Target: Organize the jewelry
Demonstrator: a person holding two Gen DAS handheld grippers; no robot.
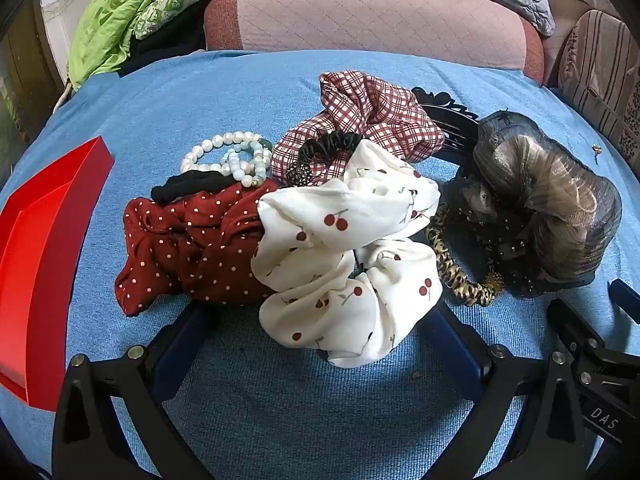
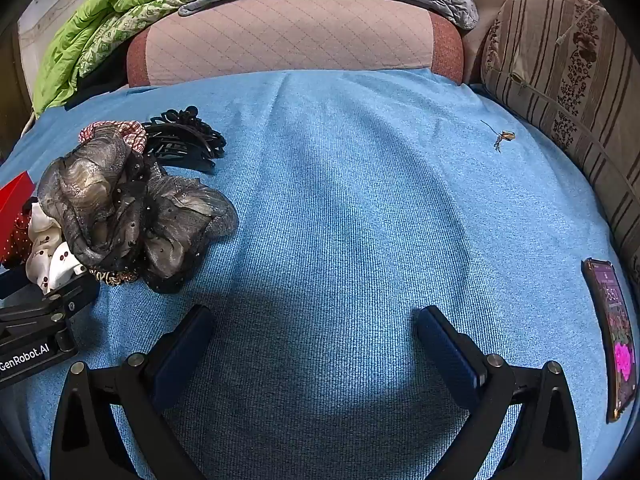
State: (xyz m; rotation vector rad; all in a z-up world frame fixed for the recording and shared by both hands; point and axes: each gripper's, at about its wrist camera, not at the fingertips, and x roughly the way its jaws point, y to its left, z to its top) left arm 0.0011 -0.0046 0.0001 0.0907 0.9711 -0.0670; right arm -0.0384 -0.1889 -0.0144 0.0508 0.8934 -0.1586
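Observation:
A pile of hair accessories and jewelry lies on the blue cloth [image 1: 280,400]. My left gripper [image 1: 320,320] is open, its jaws on either side of a white cherry-print scrunchie [image 1: 348,256]. A dark red polka-dot scrunchie [image 1: 192,248] lies to its left. Behind are pearl bracelets [image 1: 228,156], a checked scrunchie [image 1: 360,120], a black hair tie [image 1: 188,186] and a leopard-print band [image 1: 456,280]. A grey organza hair bow [image 1: 536,208] lies to the right; it also shows in the right wrist view [image 2: 120,216]. My right gripper [image 2: 316,320] is open and empty over bare cloth.
A red tray [image 1: 44,272] stands at the left edge. A black claw clip [image 2: 188,136] lies behind the bow. A small earring [image 2: 504,138] lies far right. A phone [image 2: 612,336] rests at the right edge. A sofa with cushions [image 2: 560,80] and blankets stands behind.

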